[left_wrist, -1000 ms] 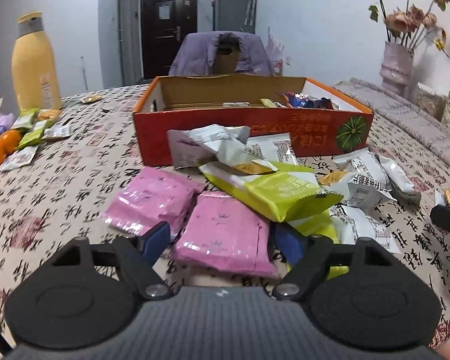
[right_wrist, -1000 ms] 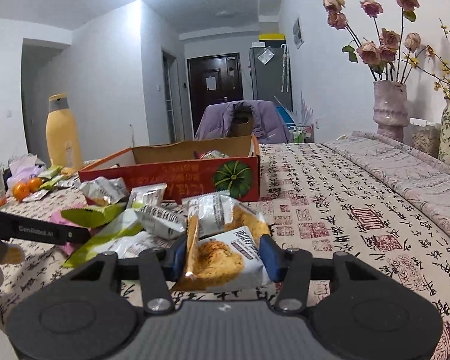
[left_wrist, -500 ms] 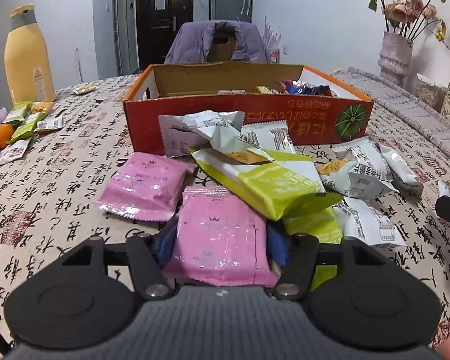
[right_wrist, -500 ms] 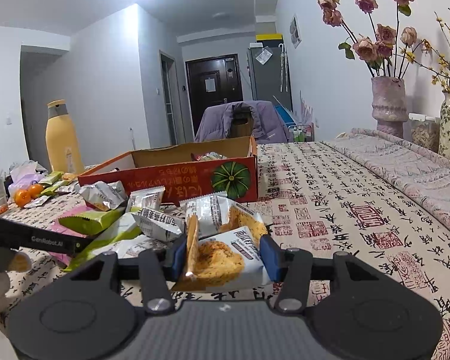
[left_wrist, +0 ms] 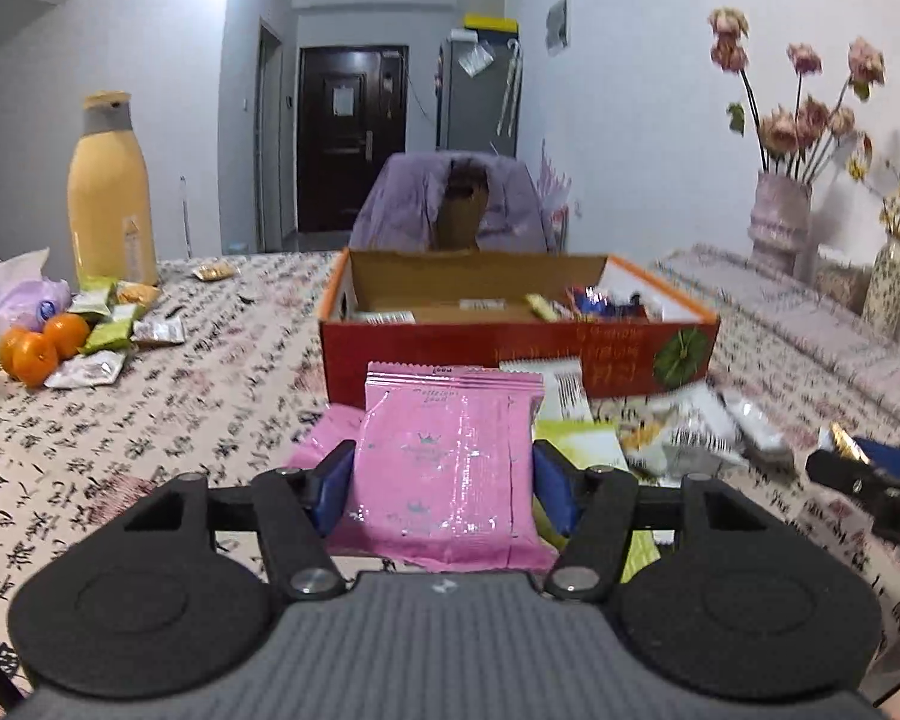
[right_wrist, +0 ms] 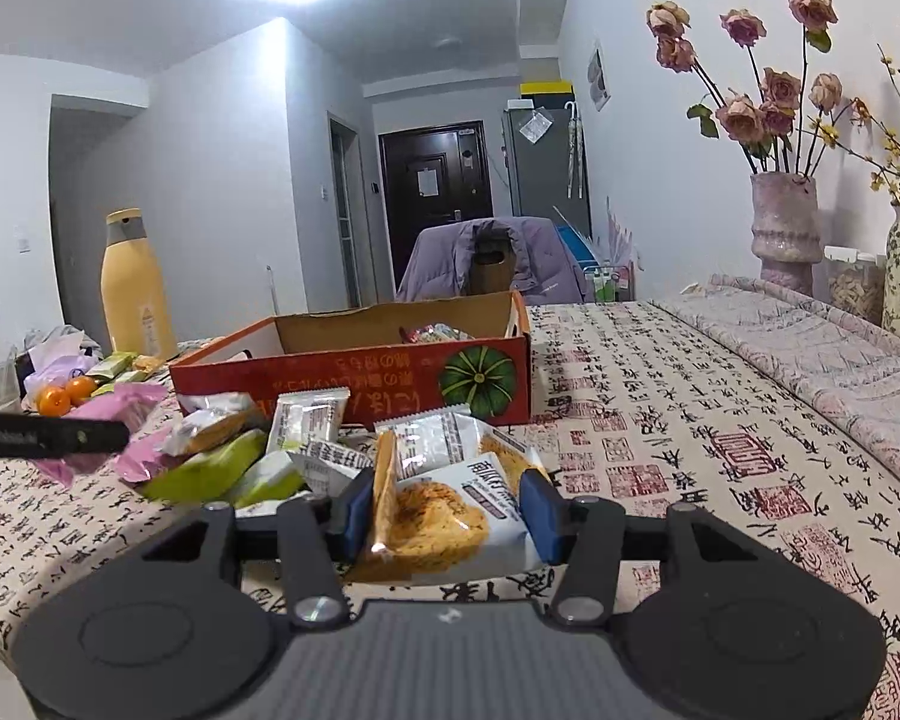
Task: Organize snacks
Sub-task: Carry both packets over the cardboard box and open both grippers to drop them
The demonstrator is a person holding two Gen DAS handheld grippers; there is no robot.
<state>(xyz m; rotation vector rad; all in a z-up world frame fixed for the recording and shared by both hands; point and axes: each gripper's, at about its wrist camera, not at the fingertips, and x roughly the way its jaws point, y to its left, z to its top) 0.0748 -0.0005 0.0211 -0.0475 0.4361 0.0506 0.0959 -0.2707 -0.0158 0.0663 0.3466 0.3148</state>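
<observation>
A grey-walled room with a dark door (left_wrist: pixel 351 138) at its far end framed our table (left_wrist: pixel 120 420), which was spread with a cloth printed in black calligraphy and red seals. At twelve o'clock from both cameras stood the open red cardboard box (left_wrist: pixel 510 354), pumpkin emblem on its front, a few wrapped snacks lying inside. A chair draped with a purple jacket (left_wrist: pixel 450 204) sat behind it.

Our left claw (left_wrist: pixel 444 480) had its blue pads pressed against the two sides of a pink snack packet (left_wrist: pixel 447 450), which it held flat and lifted clear of the pile, the packet's far edge pointing toward the box. Its jaws had just been closing on that packet. A second pink packet (left_wrist: pixel 324 438) lay on the cloth at its ten o'clock.

Our right claw (right_wrist: pixel 447 507) gripped a white-and-orange cracker packet (right_wrist: pixel 444 516) between narrowly set pads, low over the table. Beyond it, at eleven o'clock, lay the loose heap of white, green and pink snacks (right_wrist: pixel 240 456) just in front of the box.

At nine o'clock in the left view stood a tall yellow bottle (left_wrist: pixel 111 192) beside oranges (left_wrist: pixel 42 342) and small green sachets. Vases of dried roses (right_wrist: pixel 783 222) lined the wall at two o'clock.
</observation>
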